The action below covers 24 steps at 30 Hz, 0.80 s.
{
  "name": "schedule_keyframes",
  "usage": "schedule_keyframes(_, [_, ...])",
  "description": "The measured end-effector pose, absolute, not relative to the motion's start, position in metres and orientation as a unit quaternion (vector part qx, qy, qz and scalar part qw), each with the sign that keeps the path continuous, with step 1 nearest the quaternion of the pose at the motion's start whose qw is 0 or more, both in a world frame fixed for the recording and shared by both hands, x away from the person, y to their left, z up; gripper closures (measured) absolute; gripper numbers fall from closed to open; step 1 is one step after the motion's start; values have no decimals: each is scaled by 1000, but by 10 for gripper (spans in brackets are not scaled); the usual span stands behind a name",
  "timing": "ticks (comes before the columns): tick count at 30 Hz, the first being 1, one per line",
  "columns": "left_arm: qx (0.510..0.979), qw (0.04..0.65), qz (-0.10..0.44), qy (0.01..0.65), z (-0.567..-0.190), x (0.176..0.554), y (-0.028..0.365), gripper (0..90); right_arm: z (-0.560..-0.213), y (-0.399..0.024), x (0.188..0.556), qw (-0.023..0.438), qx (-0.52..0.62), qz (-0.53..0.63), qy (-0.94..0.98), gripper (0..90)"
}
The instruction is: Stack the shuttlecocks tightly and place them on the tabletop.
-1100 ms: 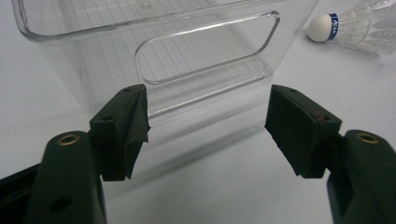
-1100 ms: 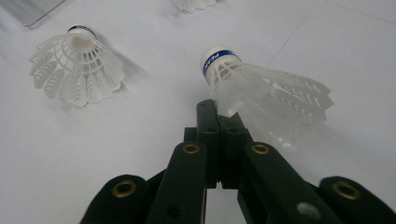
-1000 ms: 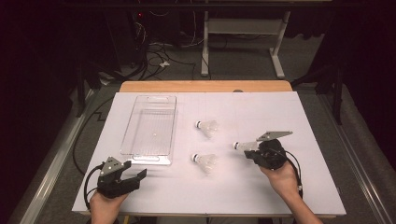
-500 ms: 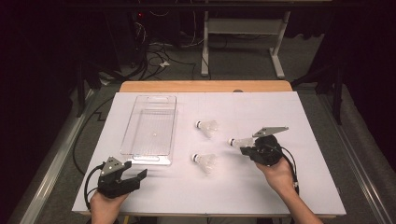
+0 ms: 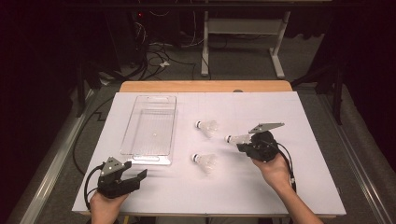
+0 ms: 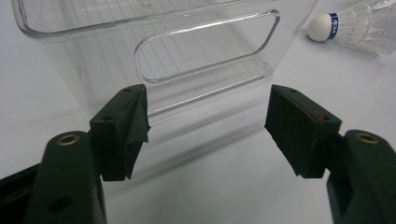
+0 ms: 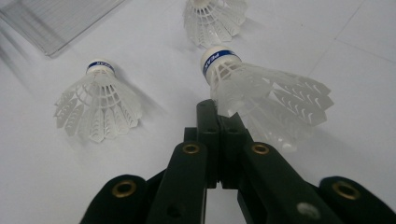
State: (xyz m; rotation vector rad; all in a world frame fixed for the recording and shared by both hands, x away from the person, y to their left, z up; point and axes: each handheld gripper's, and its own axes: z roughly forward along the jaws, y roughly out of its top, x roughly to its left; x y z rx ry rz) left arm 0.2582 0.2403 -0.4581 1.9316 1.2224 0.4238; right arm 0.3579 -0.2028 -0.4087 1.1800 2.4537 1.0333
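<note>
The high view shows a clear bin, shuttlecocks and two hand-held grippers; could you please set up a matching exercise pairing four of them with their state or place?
Things:
1. left hand-held gripper
2. right hand-held gripper
3. clear plastic bin
4. far shuttlecock

States or places:
A. lying free on the white table cover
B. shut on a shuttlecock's skirt
C. jaws wide apart, holding nothing
D. empty, at the table's left

Pairs: 1-C, 2-B, 3-D, 4-A
</note>
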Motion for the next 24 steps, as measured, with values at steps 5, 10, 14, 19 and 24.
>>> schedule_keyframes(5, [761,400,162,483,-458,259,240,309,-406,-201,361,115,401,354,837,900])
schedule_keyframes(10, [762,399,165,483,-458,258,240,310,-407,-197,365,114,402,353,837,900])
schedule_keyframes(14, [762,400,163,483,-458,259,240,309,-407,-193,369,112,403,353,837,900])
schedule_keyframes(19, [762,399,164,482,-458,258,240,309,-410,-190,377,109,409,351,835,900])
schedule_keyframes(24, [762,400,164,482,-458,259,240,309,-413,-187,382,105,414,350,834,900])
